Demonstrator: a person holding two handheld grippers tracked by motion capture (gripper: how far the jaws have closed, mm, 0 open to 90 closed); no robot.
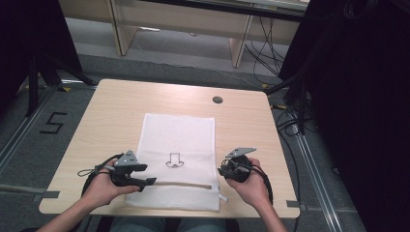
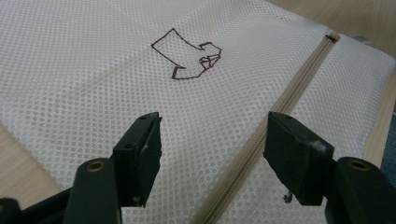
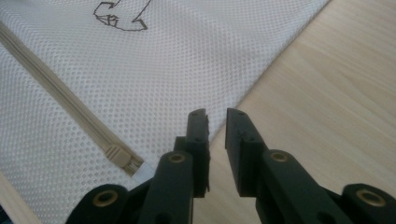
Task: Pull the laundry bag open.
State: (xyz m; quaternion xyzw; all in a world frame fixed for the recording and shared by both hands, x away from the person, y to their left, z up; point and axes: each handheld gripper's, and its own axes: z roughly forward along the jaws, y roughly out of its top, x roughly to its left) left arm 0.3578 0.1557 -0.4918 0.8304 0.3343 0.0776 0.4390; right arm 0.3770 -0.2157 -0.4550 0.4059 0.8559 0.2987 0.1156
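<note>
Two grippers hover over mesh bag (image 1: 176, 159), flat at table (image 1: 106, 116) front edge. Left gripper (image 2: 212, 154): jaws apart, straddling zipper (image 2: 289, 93). Right gripper (image 3: 217, 140): jaws nearly together, empty, at bag's right edge near zipper pull (image 3: 122, 159). Bag looks light, limp, snag-prone; best grab pull or hem.

The white mesh laundry bag (image 1: 177, 140) is a soft net cloth, dotted with fine holes, with a beige woven zipper (image 2: 280, 105) across it. The pale wood-grain table (image 1: 116, 111) looks smooth and matt. The black gripper jaws look like matt plastic with brassy metal rivets.
</note>
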